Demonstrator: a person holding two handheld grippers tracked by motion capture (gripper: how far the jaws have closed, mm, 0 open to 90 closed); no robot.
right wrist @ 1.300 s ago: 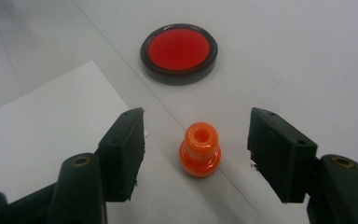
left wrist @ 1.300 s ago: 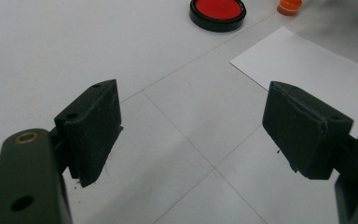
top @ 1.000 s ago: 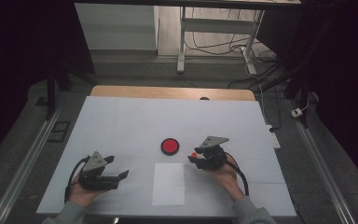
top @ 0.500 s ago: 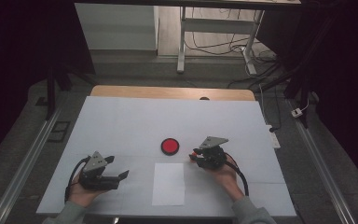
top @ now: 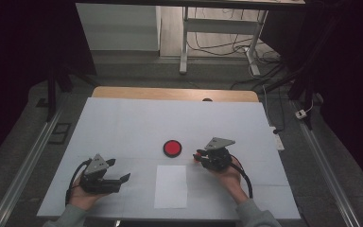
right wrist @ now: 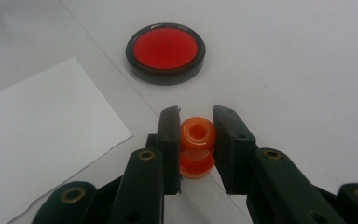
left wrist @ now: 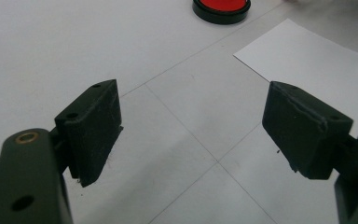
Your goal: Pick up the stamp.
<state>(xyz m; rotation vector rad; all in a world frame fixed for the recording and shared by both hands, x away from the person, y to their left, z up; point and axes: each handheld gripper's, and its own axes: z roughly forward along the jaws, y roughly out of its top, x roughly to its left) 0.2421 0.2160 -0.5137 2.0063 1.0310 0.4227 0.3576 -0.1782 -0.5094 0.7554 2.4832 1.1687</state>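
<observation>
A small orange spool-shaped piece (right wrist: 196, 140) stands on the white table, and my right gripper (right wrist: 196, 116) is shut on it, a pad pressed against each side. Its jaws have just been closing onto the piece. From above, the right gripper (top: 199, 155) lies right of centre, with the orange piece (top: 197, 156) at its tip. A red disc with a black rim (top: 172, 148) (right wrist: 165, 49) lies just beyond it, apart from the jaws. My left gripper (top: 118, 169) (left wrist: 191, 126) rests open at the front left, with bare table between its pads.
A white sheet of paper (top: 170, 186) (right wrist: 37, 126) (left wrist: 317, 60) lies flat between the two hands, near the front edge. The red disc (left wrist: 221, 5) shows at the top of the left gripper view. The white table top (top: 123, 123) stretches back to a wooden strip.
The right gripper's jaws have drawn together on the orange piece. Both hands have stayed where they were, and the left gripper is unchanged.
</observation>
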